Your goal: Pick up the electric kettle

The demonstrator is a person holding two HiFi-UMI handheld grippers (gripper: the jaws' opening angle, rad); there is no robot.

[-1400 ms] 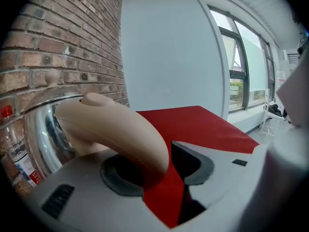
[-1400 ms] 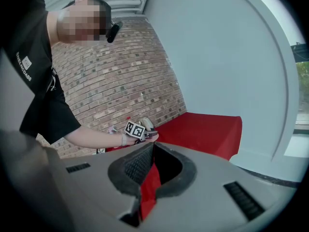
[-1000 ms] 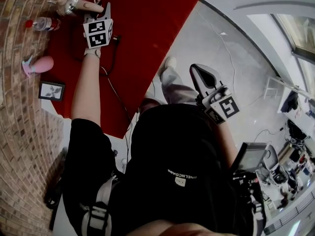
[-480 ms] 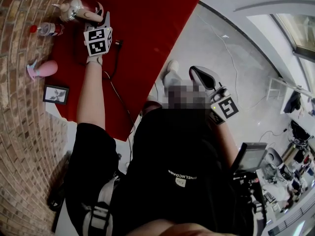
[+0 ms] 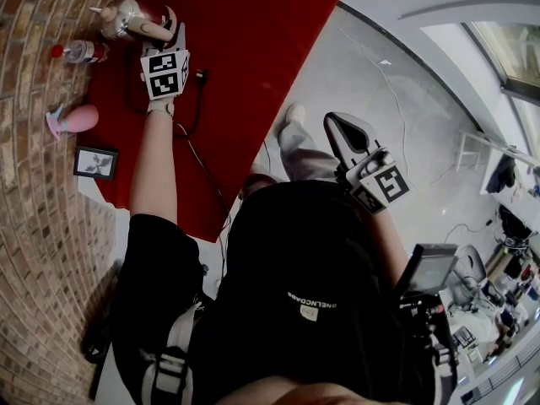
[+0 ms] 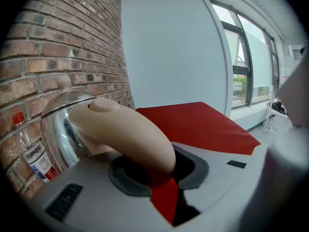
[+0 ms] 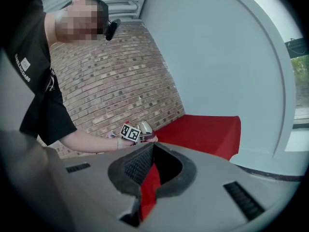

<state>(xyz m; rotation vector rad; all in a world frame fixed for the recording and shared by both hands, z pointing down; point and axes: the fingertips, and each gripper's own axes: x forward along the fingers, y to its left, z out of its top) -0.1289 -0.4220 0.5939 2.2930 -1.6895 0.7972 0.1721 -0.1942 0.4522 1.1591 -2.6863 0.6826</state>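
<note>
Far to my left runs the brick wall (image 5: 29, 226). Along its foot, on the red cloth (image 5: 253, 40), lie a small picture frame (image 5: 94, 162), a pink object (image 5: 74, 118) that I cannot identify, and a plastic bottle with a red cap (image 5: 80, 51). Just past the bottle stands the electric kettle (image 5: 123, 17), shiny and upright near the wall, its beige handle (image 6: 125, 132) pointing out at me. My left gripper (image 5: 175, 32) reaches over the cloth with its jaws partway apart. The handle sits in the dark notch between them, and the pads clamp it from both sides. A black cable (image 5: 196, 99) trails across the cloth below my left wrist. Off the cloth's edge is the grey floor (image 5: 405, 116). My right gripper (image 5: 344, 133) hangs above it, well apart from the table. Its jaws leave a narrow gap, and nothing is between them.
</note>
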